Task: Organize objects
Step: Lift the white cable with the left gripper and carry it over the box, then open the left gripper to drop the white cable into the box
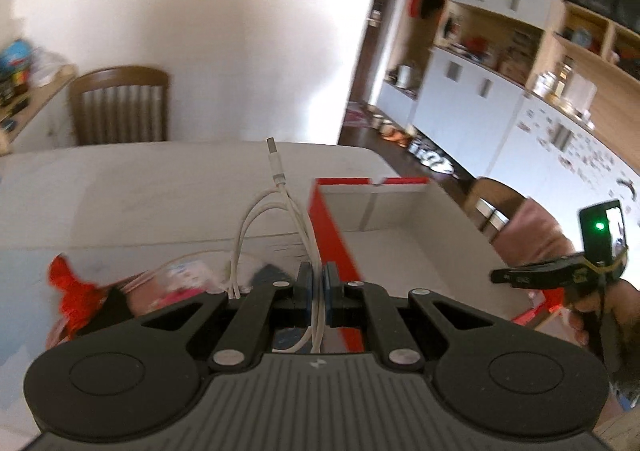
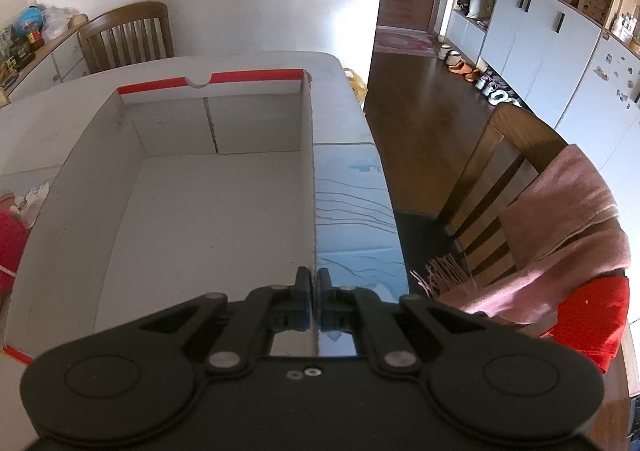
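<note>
My left gripper [image 1: 319,275] is shut on a coiled white USB cable [image 1: 280,207], held in the air just left of the red-and-white open box [image 1: 400,211]; the cable's plug points up. The box [image 2: 200,191] is empty in the right wrist view. My right gripper [image 2: 314,283] is shut on the box's right wall [image 2: 311,171] near its front corner. The right gripper also shows at the far right of the left wrist view [image 1: 560,271]. Red cloth [image 1: 68,291] and pink packaged items [image 1: 176,283] lie on the table left of the box.
A grey table [image 1: 140,191] holds everything. A wooden chair [image 1: 120,107] stands at its far side. Another chair with a pink scarf [image 2: 560,235] stands to the right. A blue patterned mat [image 2: 356,211] lies right of the box. White cabinets [image 2: 540,31] line the right wall.
</note>
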